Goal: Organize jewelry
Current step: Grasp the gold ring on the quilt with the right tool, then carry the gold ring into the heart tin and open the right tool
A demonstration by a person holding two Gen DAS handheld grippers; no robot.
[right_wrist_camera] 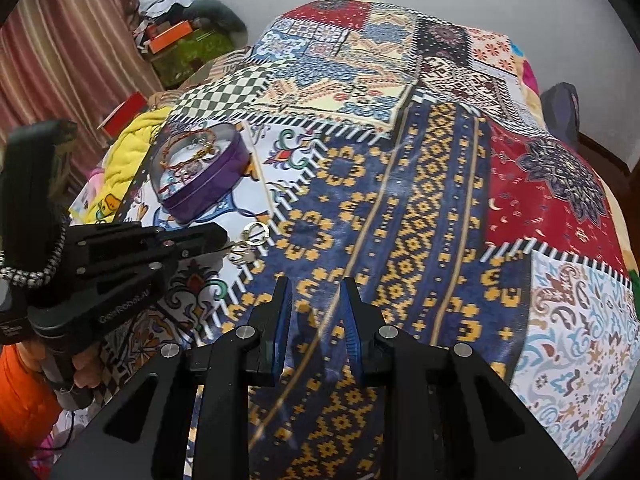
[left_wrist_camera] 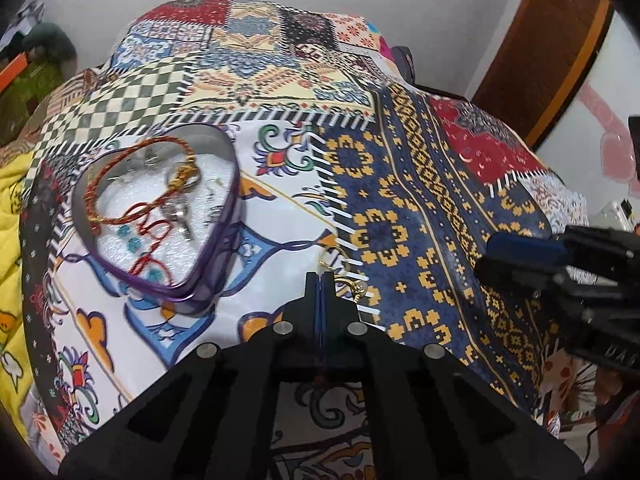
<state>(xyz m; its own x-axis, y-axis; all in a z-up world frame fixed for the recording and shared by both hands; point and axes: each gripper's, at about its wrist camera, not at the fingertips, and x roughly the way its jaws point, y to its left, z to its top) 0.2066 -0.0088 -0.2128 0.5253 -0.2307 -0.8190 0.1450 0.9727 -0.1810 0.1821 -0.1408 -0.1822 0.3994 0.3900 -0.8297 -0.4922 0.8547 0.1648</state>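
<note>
On the patchwork bedspread point(left_wrist_camera: 400, 208), just beside the purple heart-shaped tin point(left_wrist_camera: 224, 216), the left gripper point(left_wrist_camera: 319, 280) has its jaws pressed together right at a small gold earring point(left_wrist_camera: 352, 284) lying on the white patterned patch. Its fingertips sit at the hooked end of the piece, and in the right wrist view a ring-shaped part point(right_wrist_camera: 256, 234) pokes out just past the tip, so the jaws look to be pinching the earring (whether it is truly caught or only touched, the pictures do not settle). The tin stands open with a red and gold cord bracelet point(left_wrist_camera: 120, 184) draped over its rim and small blue and silver pieces on its white lining, which suggests it is the place where loose jewelry is being gathered; the earring is close enough for a short carry. The left gripper slants steeply down toward the cloth, its tip low at the surface. The right gripper point(right_wrist_camera: 316, 296) hangs over the blue and yellow patch, also angled down, its jaws a little apart with nothing between them, apparently waiting well clear of the tin.
</note>
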